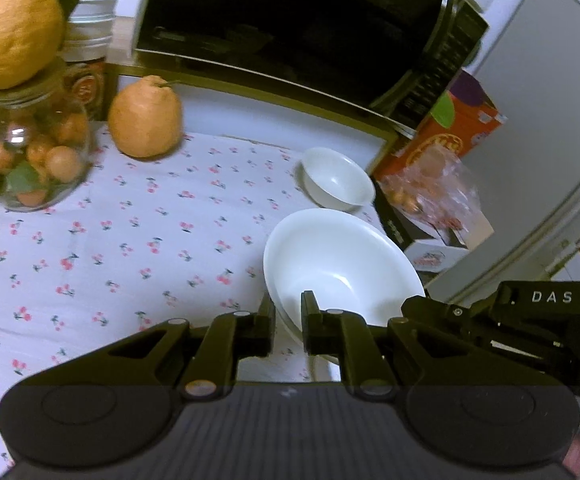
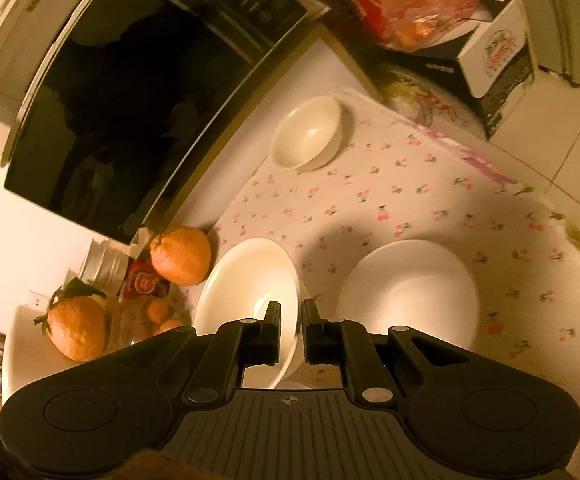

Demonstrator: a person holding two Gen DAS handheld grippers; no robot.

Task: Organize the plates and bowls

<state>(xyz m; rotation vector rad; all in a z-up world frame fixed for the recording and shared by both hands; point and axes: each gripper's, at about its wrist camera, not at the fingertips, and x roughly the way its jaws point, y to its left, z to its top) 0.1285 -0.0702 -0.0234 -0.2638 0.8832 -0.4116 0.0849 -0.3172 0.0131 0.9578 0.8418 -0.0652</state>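
Note:
A large white bowl (image 1: 342, 264) is tilted over the cherry-print cloth, its near rim pinched between the fingers of my left gripper (image 1: 288, 316). A small white bowl (image 1: 336, 178) stands upright behind it. In the right wrist view my right gripper (image 2: 290, 320) is shut on the rim of another large white bowl (image 2: 250, 280), held tilted. A white plate (image 2: 408, 288) lies flat on the cloth just to its right. The small white bowl (image 2: 308, 132) also shows in this view, farther back near the microwave.
A black microwave (image 1: 290, 28) stands along the back. A pomelo (image 1: 146, 118), a glass jar of small oranges (image 1: 34, 160) with a pomelo on top, and tins crowd the left. Boxes and a bag of fruit (image 1: 430, 192) sit off the table's right edge (image 1: 378, 200).

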